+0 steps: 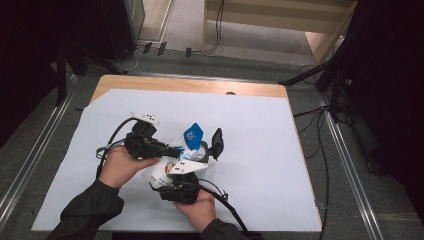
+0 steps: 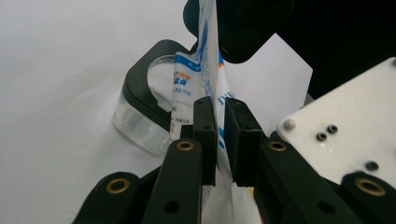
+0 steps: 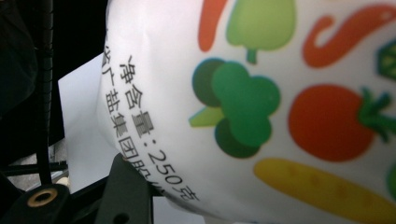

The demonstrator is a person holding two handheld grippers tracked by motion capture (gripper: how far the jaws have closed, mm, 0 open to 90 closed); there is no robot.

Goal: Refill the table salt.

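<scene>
Both forearms enter from the bottom of the high view in dark sleeves, hands close together near the table's middle. Left hand (image 1: 121, 166) wraps the left gripper (image 1: 176, 149), which points level toward the right. In the left gripper view its two black pads (image 2: 204, 135) stand upright and close together, pinching a thin sheet, a narrow gap visible between them. Right hand (image 1: 200, 209) sits nearer the person, just beside the left, holding the right gripper (image 1: 186, 175) pointing away. In the right gripper view one black jaw rises at lower left, pressed against a bulging surface; the other jaw is hidden.
</scene>
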